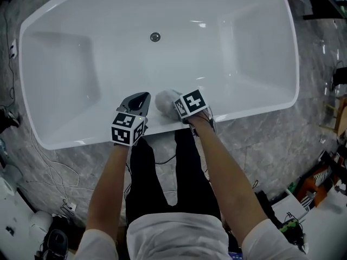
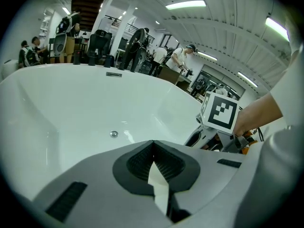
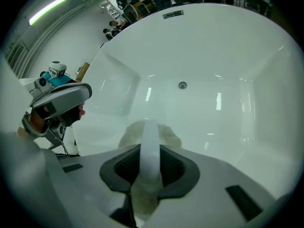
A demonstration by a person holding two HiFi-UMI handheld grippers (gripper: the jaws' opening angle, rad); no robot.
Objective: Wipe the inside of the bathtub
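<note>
The white bathtub (image 1: pixel 70 140) lies crosswise below me, with its drain (image 1: pixel 155 37) at the far side of the floor. My right gripper (image 1: pixel 176 106) is over the near rim, shut on the white handle (image 3: pixel 150 146) of a pale sponge (image 1: pixel 165 98). The sponge pad (image 3: pixel 167 137) sticks out past the jaws toward the tub's inside. Just to its left, also over the near rim, my left gripper (image 1: pixel 144 96) is shut with nothing held; its jaws meet at the tip (image 2: pixel 153 151). The two grippers are almost side by side, and the right one (image 2: pixel 205 134) shows in the left gripper view.
The tub stands on a grey marble floor (image 1: pixel 260 145). Cables (image 1: pixel 54 177) trail on the floor at the near left, and equipment (image 1: pixel 320 177) crowds the right. Several people (image 2: pixel 180 58) stand beyond the tub's far rim. My legs in black trousers (image 1: pixel 162 167) touch the near rim.
</note>
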